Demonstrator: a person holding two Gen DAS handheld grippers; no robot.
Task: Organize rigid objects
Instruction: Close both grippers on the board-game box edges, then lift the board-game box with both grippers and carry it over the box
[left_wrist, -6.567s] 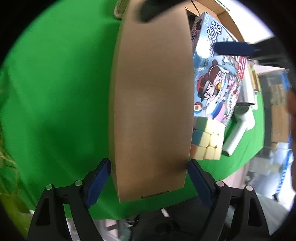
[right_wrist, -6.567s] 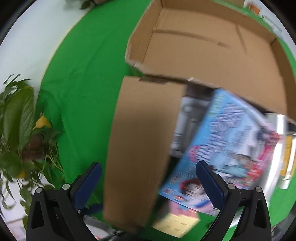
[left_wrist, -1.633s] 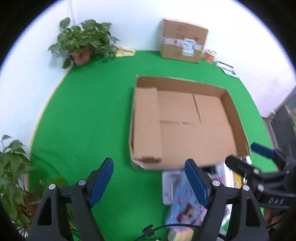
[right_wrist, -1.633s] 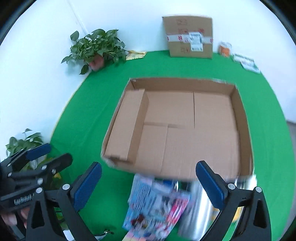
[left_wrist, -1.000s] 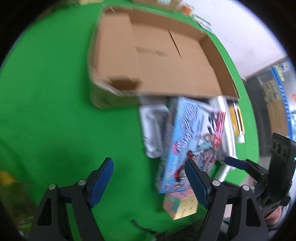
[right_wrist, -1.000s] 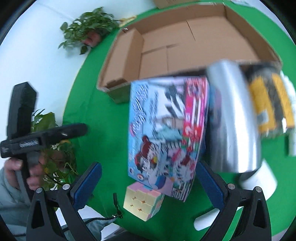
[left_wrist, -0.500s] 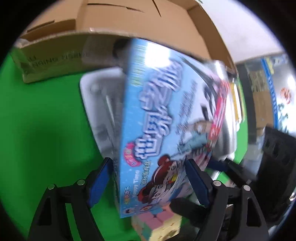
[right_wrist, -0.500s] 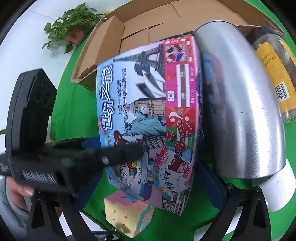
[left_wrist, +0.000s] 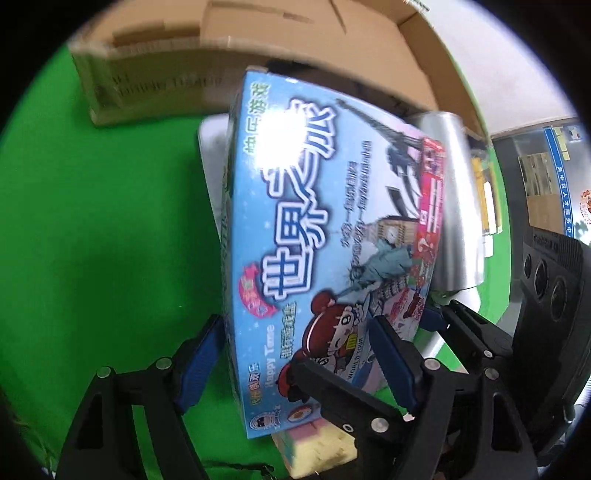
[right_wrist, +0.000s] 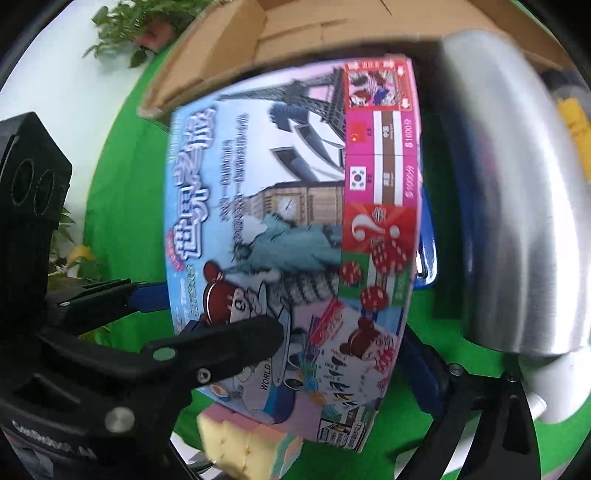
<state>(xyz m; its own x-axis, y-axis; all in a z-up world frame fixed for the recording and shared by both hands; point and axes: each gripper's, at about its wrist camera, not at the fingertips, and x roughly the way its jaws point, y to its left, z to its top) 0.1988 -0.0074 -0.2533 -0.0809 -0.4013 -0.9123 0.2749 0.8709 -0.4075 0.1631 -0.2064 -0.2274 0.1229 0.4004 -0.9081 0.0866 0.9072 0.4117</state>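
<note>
- The board game box (left_wrist: 325, 236) lies tilted, its near end on a pastel puzzle cube (left_wrist: 314, 448), beside a silver cylinder (right_wrist: 517, 206) on the green bench (left_wrist: 103, 229), just before the cardboard box (left_wrist: 258, 44).
- The left claw (left_wrist: 295, 354) straddles the game box's left edge, released.
- The right claw (right_wrist: 332, 373) is closing, the box's near end between its jaws, not yet pressed.

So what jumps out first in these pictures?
A bright blue board game box fills the middle, lying on a green cloth in front of an open cardboard box. Both tongs straddle it, the right tongs closing. A shiny silver cylinder lies beside it, a pastel cube peeking from under.
</note>
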